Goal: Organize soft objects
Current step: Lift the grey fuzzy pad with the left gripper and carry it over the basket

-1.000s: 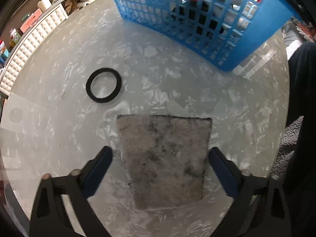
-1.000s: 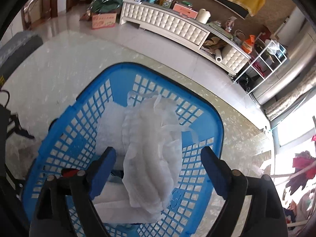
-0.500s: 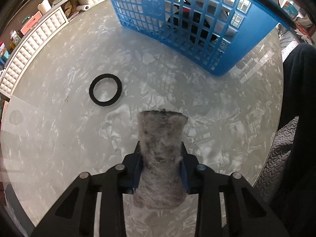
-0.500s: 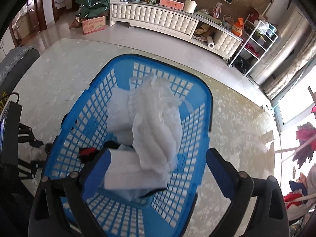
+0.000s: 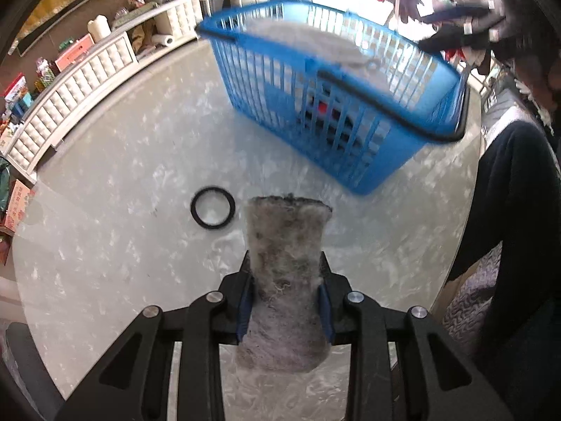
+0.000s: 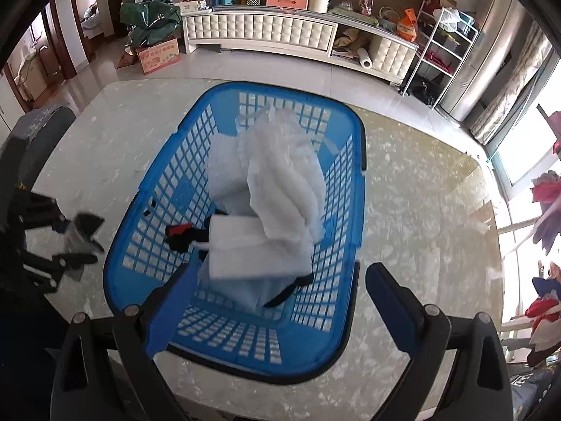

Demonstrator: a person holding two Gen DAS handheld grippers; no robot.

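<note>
My left gripper (image 5: 284, 301) is shut on a grey felt pad (image 5: 284, 266), squeezed into an arch and lifted above the table. The blue basket (image 5: 364, 172) stands ahead and to the right of it. In the right wrist view my right gripper (image 6: 277, 301) is open and empty, high above the near end of the basket (image 6: 245, 347). White soft cloths (image 6: 280, 189) and a folded white pad (image 6: 252, 249) lie in the basket, with a black and red item (image 6: 178, 233) beside them. The left gripper with the grey pad (image 6: 75, 236) shows left of the basket.
A black ring (image 5: 212, 211) lies on the marble table (image 5: 115, 161) left of the grey pad. A person in dark clothes (image 5: 519, 231) stands at the table's right edge. A white cabinet (image 6: 259, 29) stands beyond the table.
My left gripper closed on the grey pad, bending it, and lifted it off the table. My right gripper rose and pulled back from the white cloths in the basket.
</note>
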